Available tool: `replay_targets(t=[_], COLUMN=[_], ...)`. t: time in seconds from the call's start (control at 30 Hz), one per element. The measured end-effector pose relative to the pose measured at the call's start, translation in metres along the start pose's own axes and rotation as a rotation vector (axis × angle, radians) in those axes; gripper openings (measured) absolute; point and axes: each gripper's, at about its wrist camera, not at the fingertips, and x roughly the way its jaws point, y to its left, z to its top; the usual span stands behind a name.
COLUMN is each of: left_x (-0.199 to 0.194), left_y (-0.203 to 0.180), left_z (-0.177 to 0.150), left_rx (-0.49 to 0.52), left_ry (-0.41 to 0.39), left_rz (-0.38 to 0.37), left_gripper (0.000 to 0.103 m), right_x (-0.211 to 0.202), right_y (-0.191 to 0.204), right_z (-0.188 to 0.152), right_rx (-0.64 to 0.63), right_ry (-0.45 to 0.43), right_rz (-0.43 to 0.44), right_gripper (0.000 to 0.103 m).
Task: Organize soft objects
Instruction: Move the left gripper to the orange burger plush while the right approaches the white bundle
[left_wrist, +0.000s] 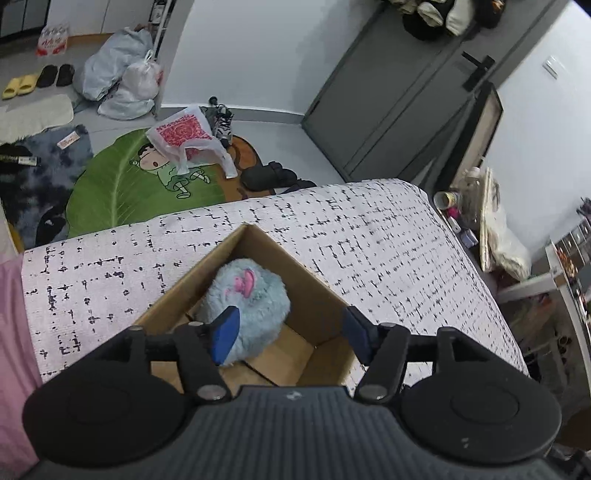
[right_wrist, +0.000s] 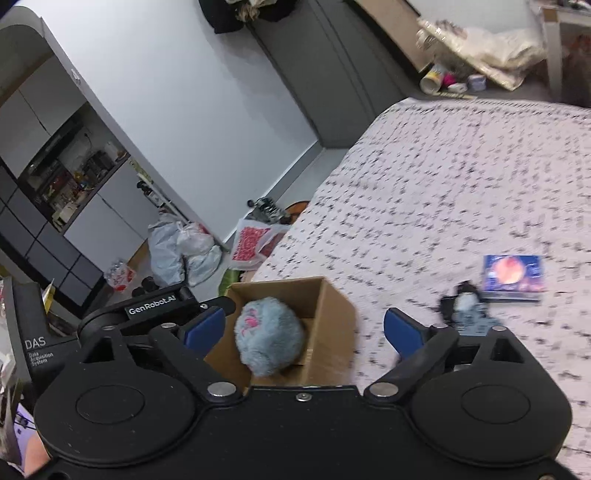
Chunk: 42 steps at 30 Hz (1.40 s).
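Left wrist camera looks steeply down from close above the box (left_wrist: 258, 295) on the bed (left_wrist: 369, 229), facing the floor rugs and door beyond. Right wrist camera, seemingly just beside it and somewhat blurred, tilts across the bed (right_wrist: 443, 177). Both views share the box (right_wrist: 325, 314) and plush (right_wrist: 269, 332).

Soft, even indoor light, no harsh shadows. The right wrist view is motion-blurred (the bedspread (right_wrist: 443, 192) pattern smears); fisheye bends edges.
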Motion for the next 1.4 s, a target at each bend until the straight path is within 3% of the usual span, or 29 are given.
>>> replay_targets(t=[0.2, 0.33, 0.47, 0.63, 0.83, 0.93, 1.13, 1.4], left_x=[-0.026, -0.04, -0.052, -0.065, -0.08, -0.085, -0.081, -0.06], left_y=[-0.022, -0.036, -0.045, -0.052, -0.056, -0.058, -0.065, -0.074], left_z=[-0.011, -0.023, -0.036, -0.054, -0.073, -0.082, -0.097, -0.12], left_rx=[0.079, 0.141, 0.165, 0.206, 0.237, 0.261, 0.263, 0.252], left_ry=[-0.043, -0.045, -0.007, -0.019, -0.015, -0.011, 0.005, 0.059], left_rz=[-0.013, -0.017, -0.08, -0.043, -0.006, 0.001, 0.012, 0.039], left_gripper=[0.063, 0.077, 0.08, 0.081, 0.081, 0.081, 0.081, 0.081], right_x=[-0.036, -0.055, -0.067, -0.075, -0.071, -0.07, -0.062, -0.062], right_y=[-0.018, -0.029, -0.042, -0.062, -0.077, -0.085, -0.098, -0.128], right_z=[-0.003, -0.006, -0.012, -0.023, -0.034, -0.038, -0.045, -0.04], right_rx=[-0.024, -0.051, -0.041, -0.006, 0.019, 0.047, 0.085, 0.197], right_ry=[-0.033, -0.049, -0.055, -0.074, 0.008, 0.035, 0.085, 0.068], right_rz=[-0.052, -0.079, -0.1, -0.067, -0.091, -0.047, -0.043, -0.055], right_gripper=[0.101, 0.103, 0.103, 0.103, 0.103, 0.103, 0.103, 0.103])
